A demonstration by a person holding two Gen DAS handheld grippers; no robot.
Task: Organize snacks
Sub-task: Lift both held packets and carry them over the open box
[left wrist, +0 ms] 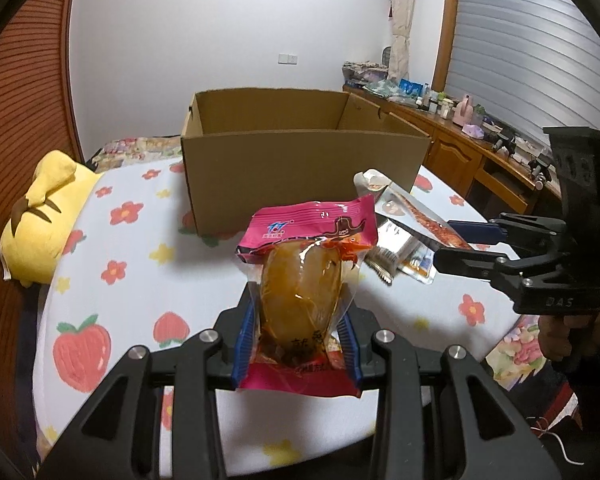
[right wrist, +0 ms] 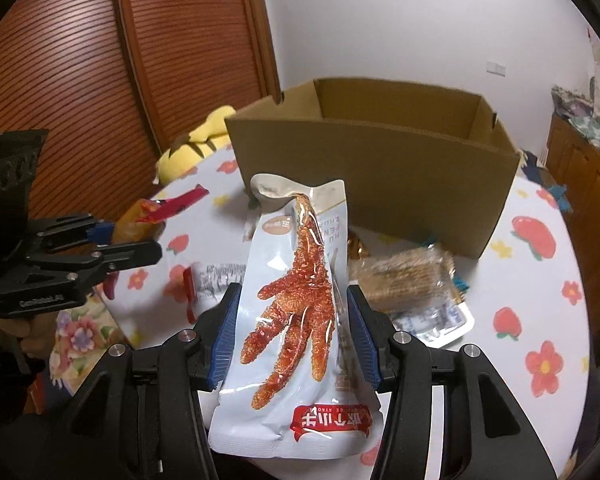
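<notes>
My left gripper (left wrist: 298, 320) is shut on a pink snack pack (left wrist: 304, 280) with an orange-brown piece inside, held above the table. It also shows at the left of the right wrist view (right wrist: 140, 220). My right gripper (right wrist: 292, 320) is shut on a white chicken-foot snack pack (right wrist: 296, 300), held above the table. It shows at the right of the left wrist view (left wrist: 420, 228). An open cardboard box (left wrist: 300, 152) stands behind both packs on the flower-print table (left wrist: 140, 240); it also shows in the right wrist view (right wrist: 380, 160).
Several more snack packs (right wrist: 412, 280) lie on the table in front of the box. A yellow plush toy (left wrist: 44, 216) lies at the table's left edge. A wooden sideboard (left wrist: 480, 148) with clutter runs along the right wall.
</notes>
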